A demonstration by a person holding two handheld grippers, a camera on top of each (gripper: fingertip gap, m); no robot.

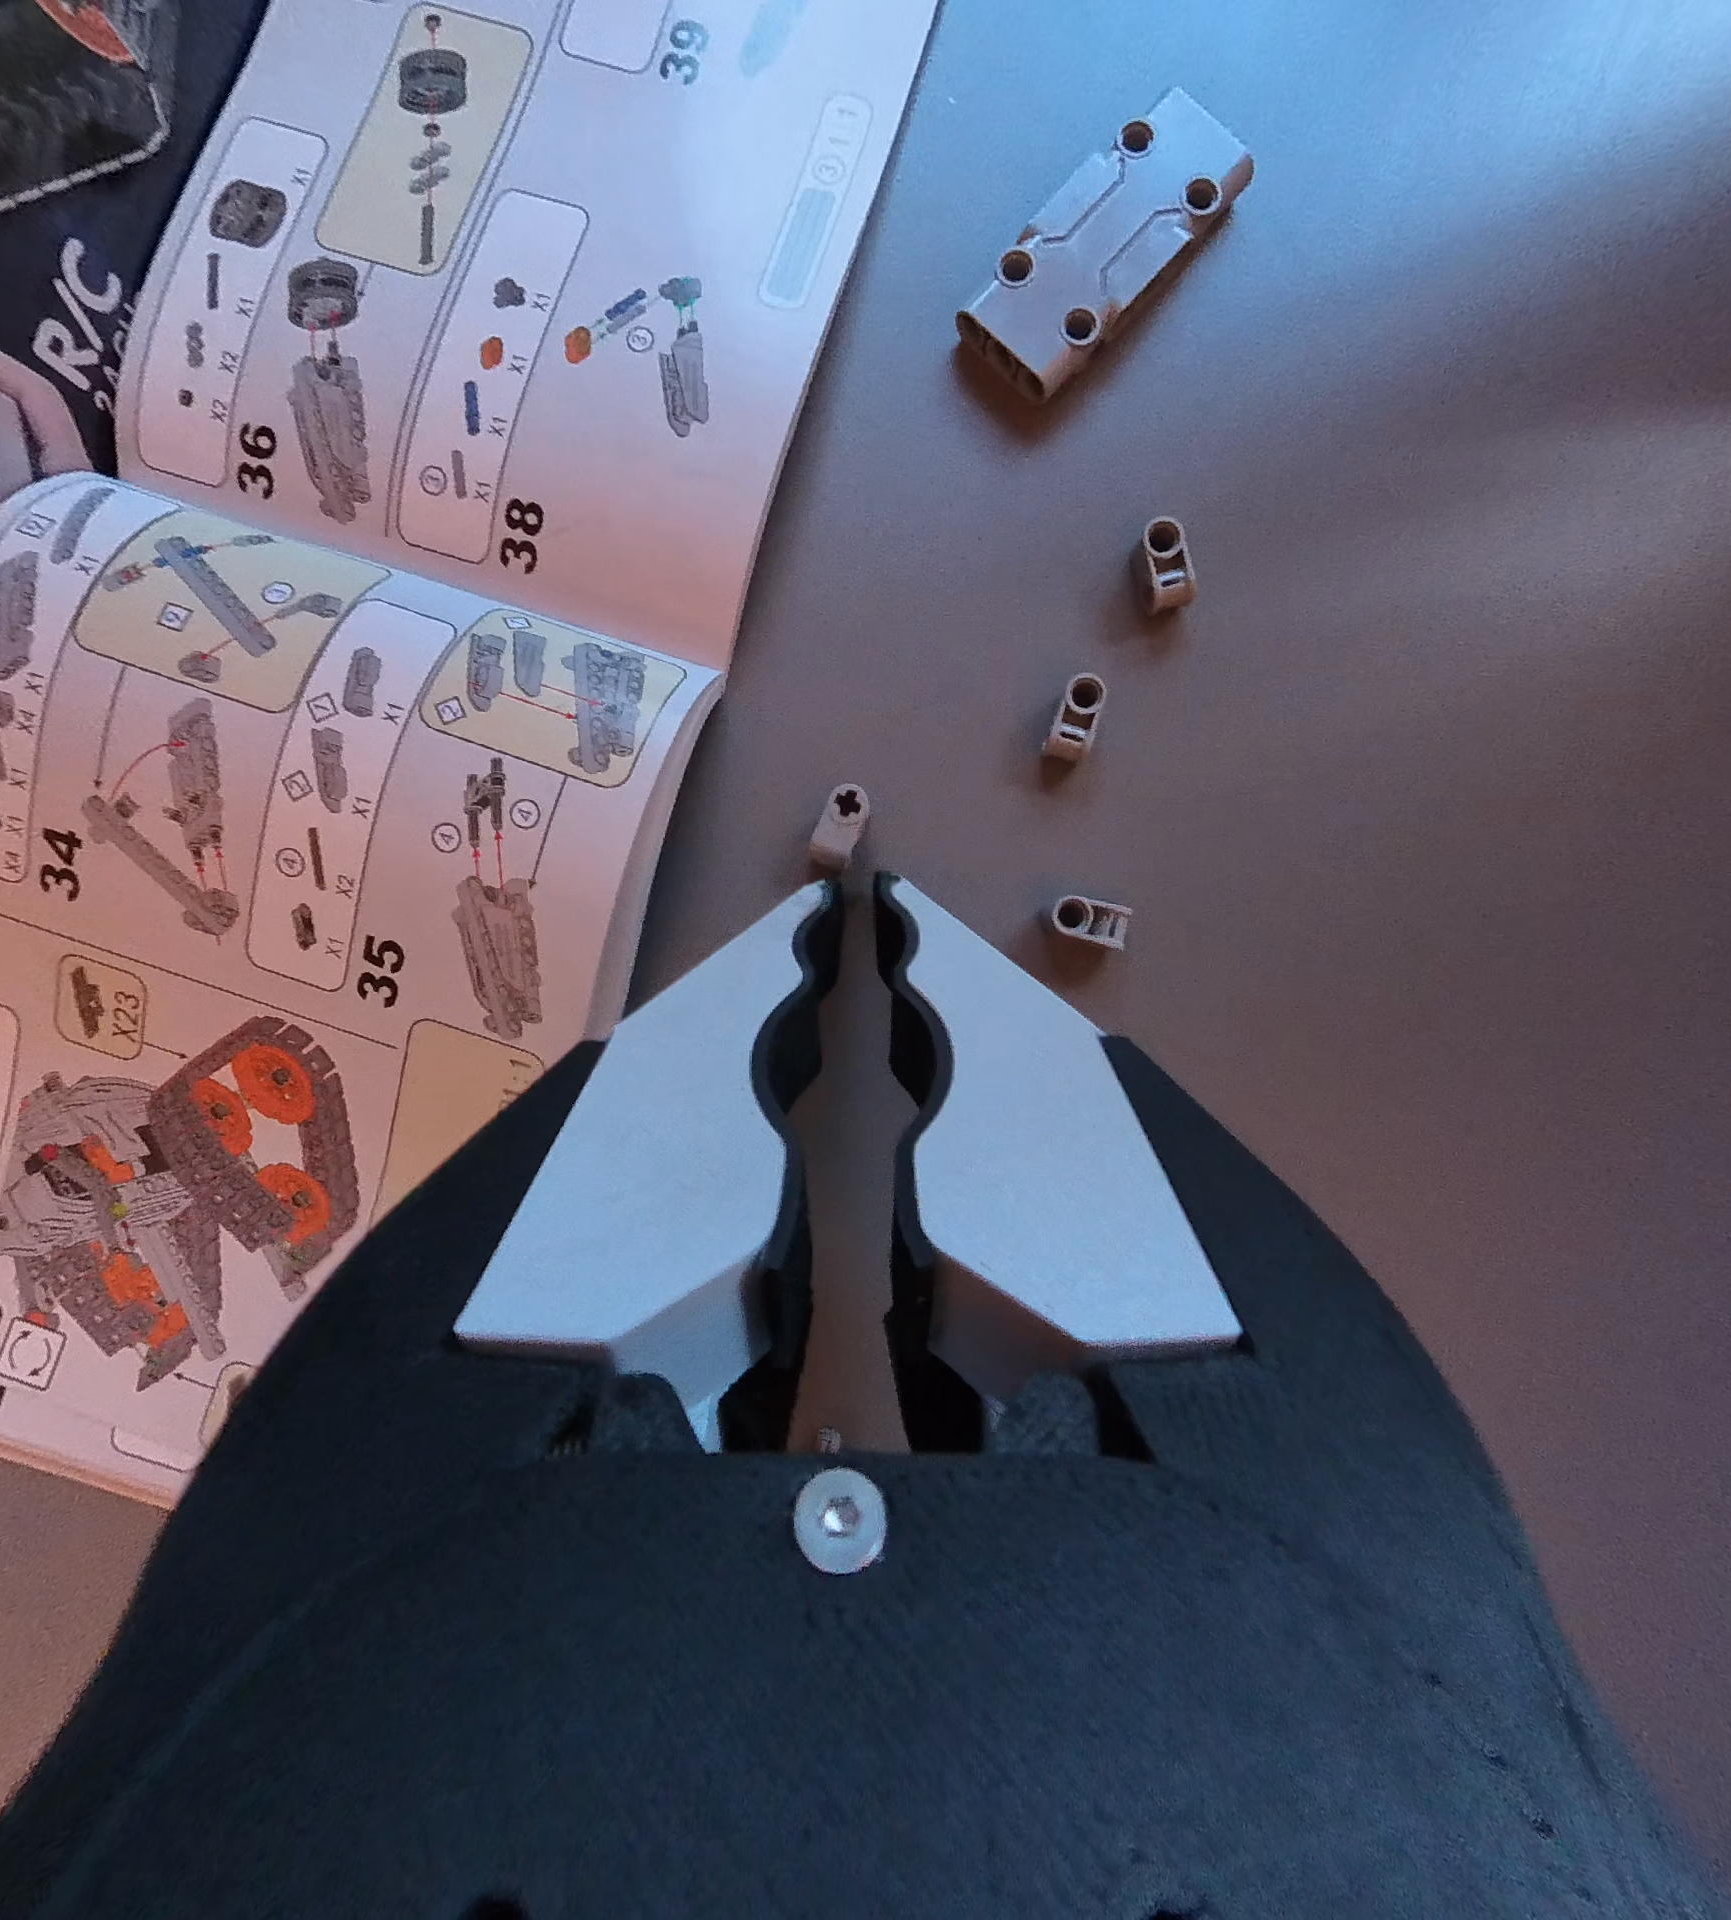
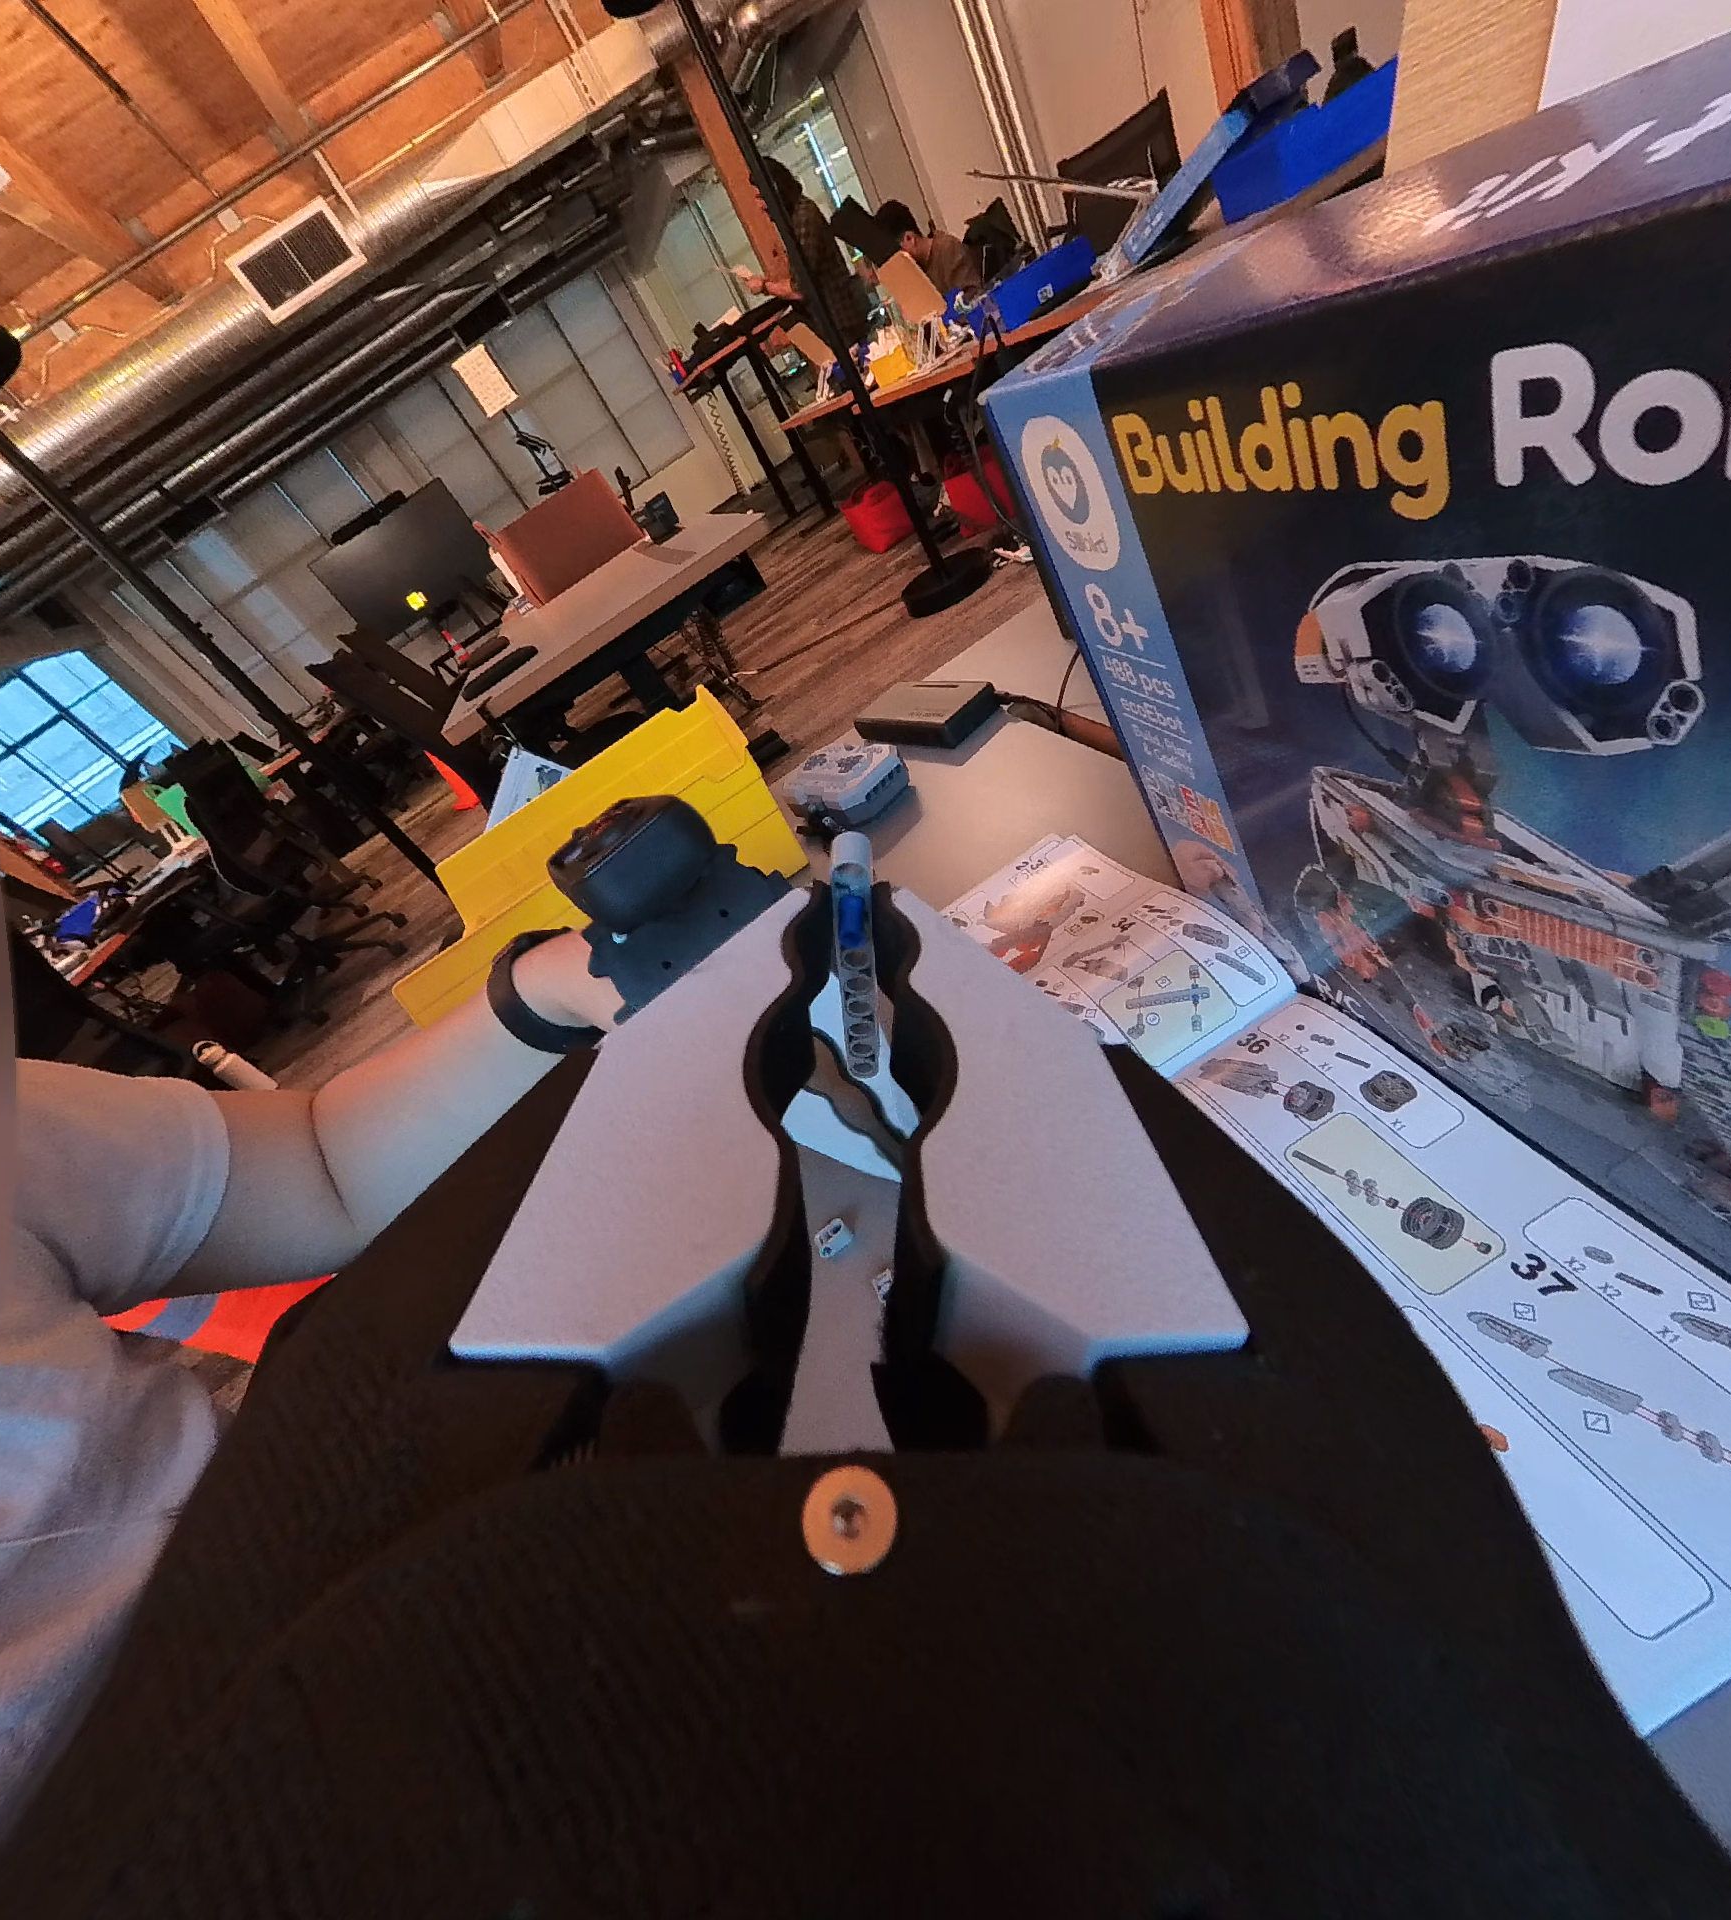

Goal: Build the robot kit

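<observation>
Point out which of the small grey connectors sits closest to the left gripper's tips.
The connector with the cross-shaped hole, just beyond the left gripper; the other three lie farther right, with round holes.

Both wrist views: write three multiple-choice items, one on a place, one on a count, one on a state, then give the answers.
1. Where is the instruction booklet in the left wrist view?
A. left of the small pieces
B. under the grey block
C. inside a bin

2. How many round holes show on top of the grey block?
A. two
B. four
C. six

3. What does the right hand-held gripper hold?
A. nothing
B. a wheel
C. a grey holed beam

A: the booklet lies left of the connectors. B: four holes show. C: the beam sits clamped between the right fingers, while the left hand-held gripper holds nothing.
</observation>
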